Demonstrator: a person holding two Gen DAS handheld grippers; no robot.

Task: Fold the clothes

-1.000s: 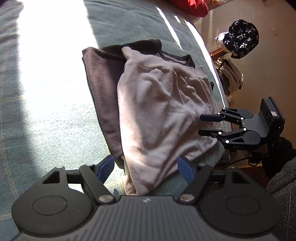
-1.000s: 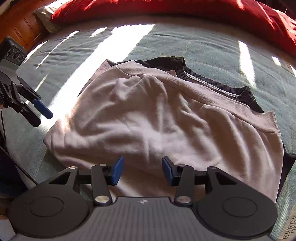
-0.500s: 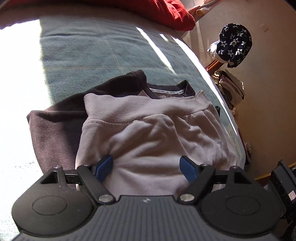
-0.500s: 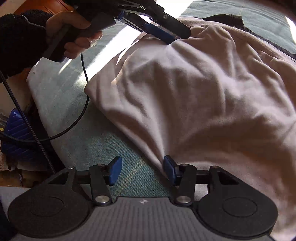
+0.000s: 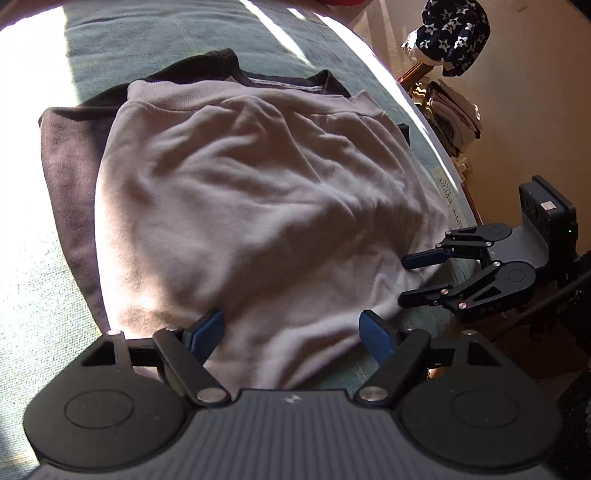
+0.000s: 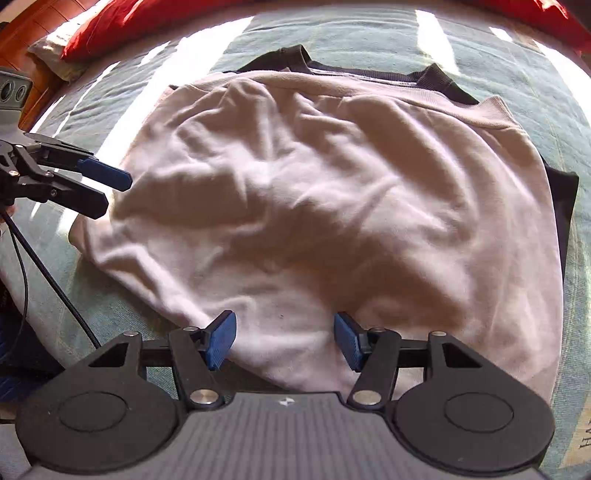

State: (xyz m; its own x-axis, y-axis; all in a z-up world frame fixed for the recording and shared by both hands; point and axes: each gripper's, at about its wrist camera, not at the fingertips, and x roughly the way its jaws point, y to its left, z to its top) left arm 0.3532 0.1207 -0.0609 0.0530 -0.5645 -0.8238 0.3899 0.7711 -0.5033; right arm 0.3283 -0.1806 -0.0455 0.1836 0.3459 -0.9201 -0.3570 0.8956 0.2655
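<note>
Dark garment [image 5: 70,155] mostly hidden under pale sweatshirt [image 5: 258,206]; red pillow [image 6: 155,22] cut by frame edge.

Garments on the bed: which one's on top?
The pale pink sweatshirt. It lies over the dark shirt, which shows only as a collar and edges past it. Both grippers, left and right, are open at its near hem.

Left tongs [image 5: 293,334] wide apart, pitched steeply down. Right tongs [image 6: 284,339] opening, nothing pinched, also pitched down.
</note>
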